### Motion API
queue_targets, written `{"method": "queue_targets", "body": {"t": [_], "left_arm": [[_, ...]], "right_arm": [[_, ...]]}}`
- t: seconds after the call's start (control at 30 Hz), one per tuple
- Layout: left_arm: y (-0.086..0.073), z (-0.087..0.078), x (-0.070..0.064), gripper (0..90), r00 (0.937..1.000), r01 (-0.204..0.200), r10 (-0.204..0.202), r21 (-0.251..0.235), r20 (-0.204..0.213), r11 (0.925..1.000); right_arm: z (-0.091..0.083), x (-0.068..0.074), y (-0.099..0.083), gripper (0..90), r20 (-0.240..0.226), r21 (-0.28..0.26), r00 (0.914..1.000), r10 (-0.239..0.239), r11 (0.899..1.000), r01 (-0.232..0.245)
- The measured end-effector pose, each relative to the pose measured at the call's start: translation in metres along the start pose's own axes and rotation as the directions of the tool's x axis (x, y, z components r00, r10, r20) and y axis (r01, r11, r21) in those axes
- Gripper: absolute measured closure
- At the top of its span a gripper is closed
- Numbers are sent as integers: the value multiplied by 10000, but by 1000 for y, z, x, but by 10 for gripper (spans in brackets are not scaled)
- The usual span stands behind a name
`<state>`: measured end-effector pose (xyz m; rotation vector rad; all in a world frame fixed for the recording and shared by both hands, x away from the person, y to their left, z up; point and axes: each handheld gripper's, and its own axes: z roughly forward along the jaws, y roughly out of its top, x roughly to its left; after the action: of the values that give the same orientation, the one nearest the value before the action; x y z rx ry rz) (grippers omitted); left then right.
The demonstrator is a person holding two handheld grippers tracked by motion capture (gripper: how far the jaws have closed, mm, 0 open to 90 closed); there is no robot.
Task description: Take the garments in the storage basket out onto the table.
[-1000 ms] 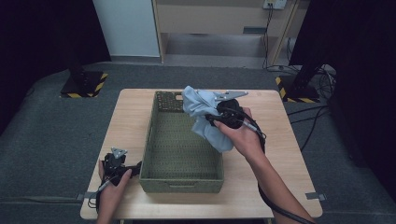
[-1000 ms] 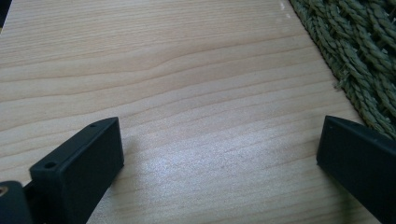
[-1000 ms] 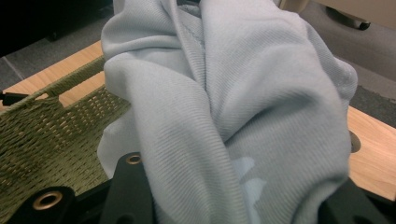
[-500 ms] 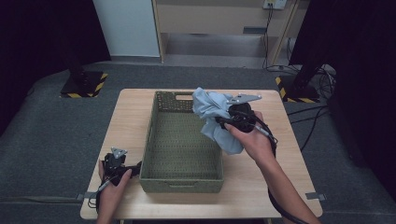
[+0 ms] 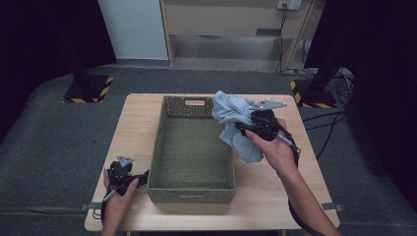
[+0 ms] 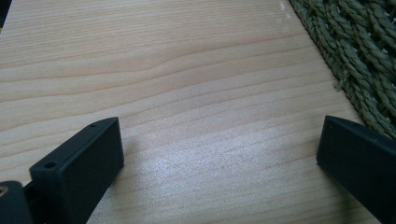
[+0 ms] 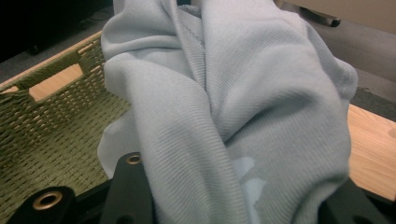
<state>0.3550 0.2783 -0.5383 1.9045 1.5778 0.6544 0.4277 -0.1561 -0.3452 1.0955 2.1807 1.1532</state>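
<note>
A light blue cloth (image 5: 236, 125) hangs bunched over the right rim of a green woven basket (image 5: 191, 189) in the middle of the wooden table (image 5: 135, 118). My right gripper (image 5: 246, 129) is shut on the cloth and holds it up off the table; in the right gripper view the cloth (image 7: 243, 116) drapes over both jaws with the basket (image 7: 42, 126) behind it to the left. My left gripper (image 5: 140, 178) rests low at the table's front left, just beside the basket's near left corner. Its jaws stand wide open over bare wood (image 6: 205, 121), nothing between them.
The basket's woven wall (image 6: 364, 60) runs close along the right jaw in the left gripper view. Black stands with striped bases (image 5: 88, 88) sit on the grey floor behind the table. Cables (image 5: 324, 128) trail off the table's right side.
The right gripper has carried the cloth to the right and slightly back, from over the basket's far right part to above its right rim. The left gripper has stayed put.
</note>
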Motion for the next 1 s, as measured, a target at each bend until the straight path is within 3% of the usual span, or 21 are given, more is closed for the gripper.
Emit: {"method": "queue_targets", "body": {"t": [0.3, 0.6, 1.0], "left_arm": [[0, 0, 0, 0, 10000, 4, -4, -3, -3, 10000], [0, 0, 0, 0, 10000, 2, -2, -3, -3, 10000], [0, 0, 0, 0, 10000, 4, -4, -2, -8, 10000]], "right_arm": [[-6, -17, -11, 560, 327, 36, 9990, 294, 9996, -296], [-1, -45, -30, 559, 831, 184, 9921, 942, 9952, -960], [5, -68, -36, 559, 1166, 283, 9849, 1282, 9908, -1324]]}}
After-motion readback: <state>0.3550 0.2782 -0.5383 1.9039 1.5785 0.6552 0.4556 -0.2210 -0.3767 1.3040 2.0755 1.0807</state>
